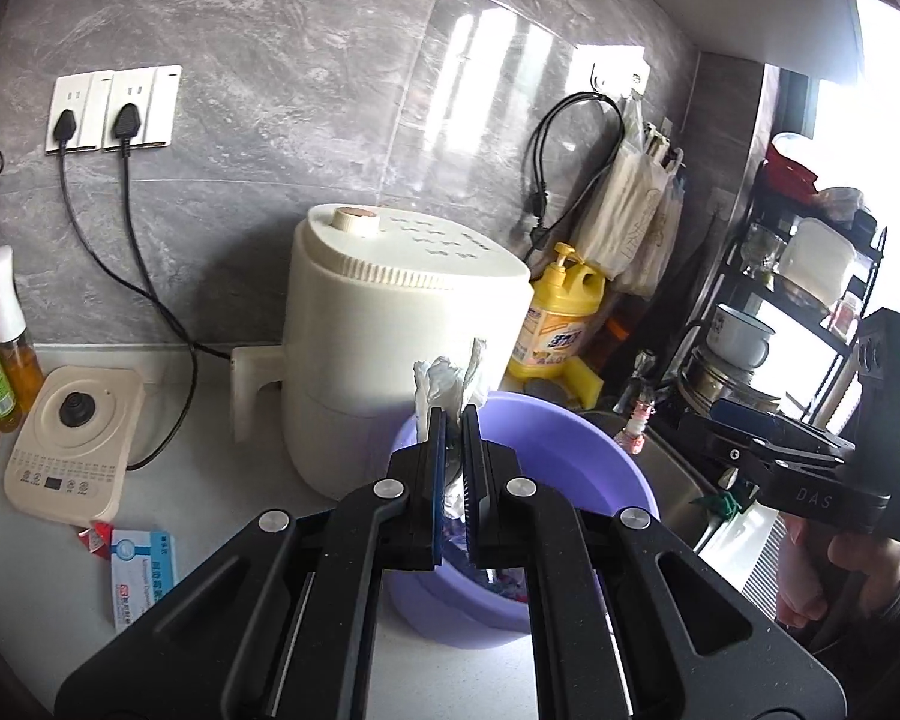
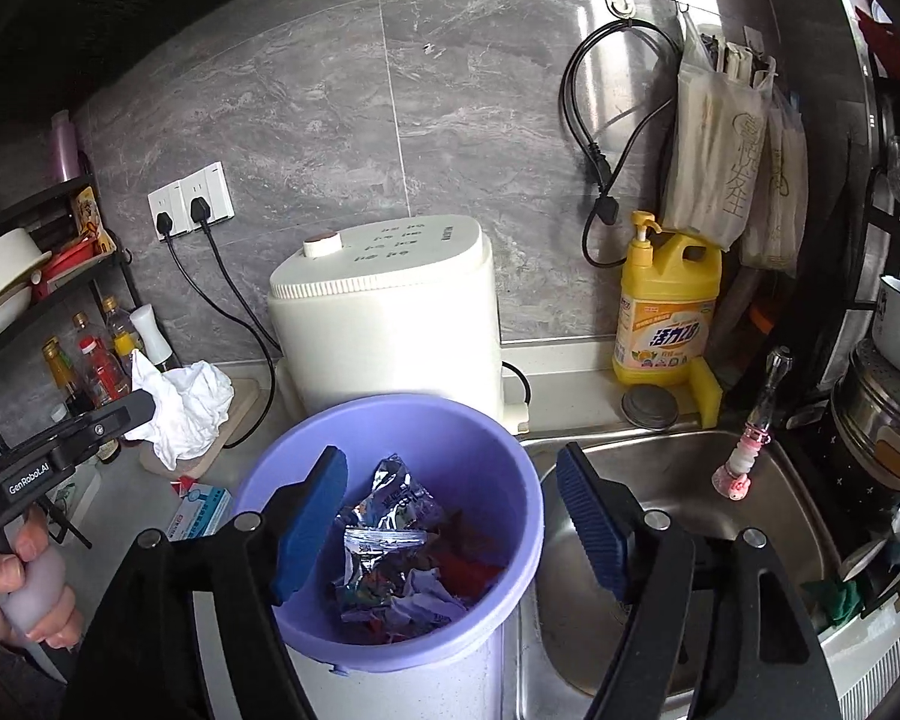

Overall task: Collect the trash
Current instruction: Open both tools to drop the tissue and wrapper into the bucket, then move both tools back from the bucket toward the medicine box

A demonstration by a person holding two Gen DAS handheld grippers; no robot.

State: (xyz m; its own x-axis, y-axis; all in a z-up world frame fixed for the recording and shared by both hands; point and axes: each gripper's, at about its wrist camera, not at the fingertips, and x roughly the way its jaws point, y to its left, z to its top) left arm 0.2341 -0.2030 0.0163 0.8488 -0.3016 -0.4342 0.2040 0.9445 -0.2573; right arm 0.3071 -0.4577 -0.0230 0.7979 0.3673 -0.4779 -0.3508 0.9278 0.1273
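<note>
Grey marble-look tiles back a pale table [image 1: 42,588] that runs into a steel sink [image 2: 660,540], with a cream appliance [image 1: 390,324] and a yellow detergent bottle [image 2: 666,324] standing against the wall. Much of the purple bin [image 2: 498,516] is hidden in the left wrist view, where the claw's own black arms cover its front and most of its inside; only the far rim and a patch of wall show. The right wrist view looks down into it, yet its base is cut off by the claw frame. A small boxed packet [image 1: 144,576] on the table beside the bin is half hidden there too, and its print is too small to read.

The left claw [image 1: 453,420] is pinched tight on a crumpled white tissue [image 1: 450,381], which bunches above the blue pads [image 1: 438,480] and trails down between them, held over the bin's near-left side. Seen from the right, it is a loose, creased wad [image 2: 186,408]. Inside the bin lie silver foil wrappers [image 2: 390,516], red scraps and crumpled paper. The right claw [image 2: 456,525] stands wide apart and holds nothing, its pads straddling the bin's right rim and the sink edge.
</note>
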